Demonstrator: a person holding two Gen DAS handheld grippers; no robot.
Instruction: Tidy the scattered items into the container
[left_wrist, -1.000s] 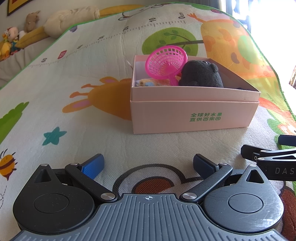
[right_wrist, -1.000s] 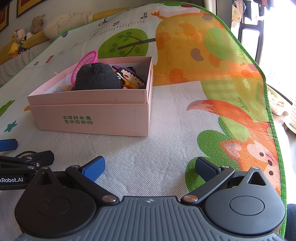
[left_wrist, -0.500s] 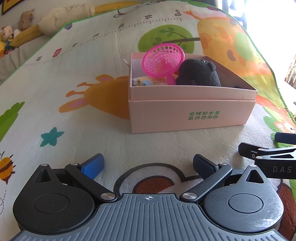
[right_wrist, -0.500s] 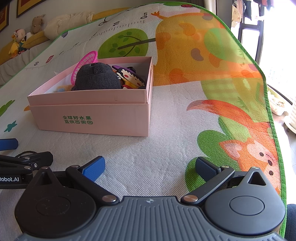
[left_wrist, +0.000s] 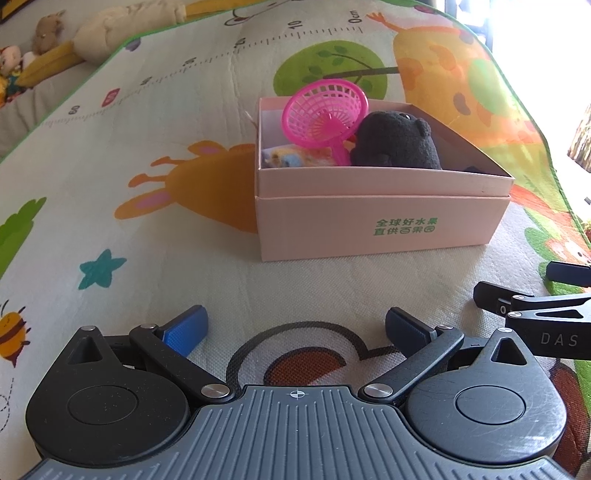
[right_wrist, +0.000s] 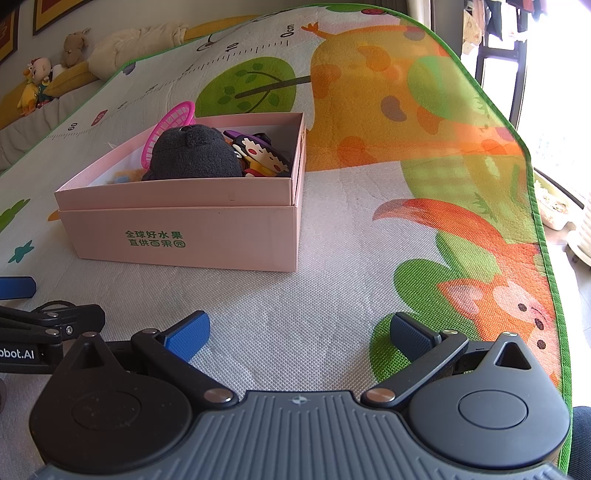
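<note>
Both grippers, left (left_wrist: 295, 328) and right (right_wrist: 299, 332), hover spread and empty just short of the pink box (left_wrist: 380, 218). Inside the box: black plush (left_wrist: 399, 144), pink net (left_wrist: 325, 114), cartoon figure (right_wrist: 264, 157).

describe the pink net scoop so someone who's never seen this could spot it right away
On the cartoon play mat sits an open pink cardboard box with green printing. At the box's far left end, the scoop leans up above the rim, beside a black plush toy. It is the only bright magenta, mesh-patterned thing there.
</note>
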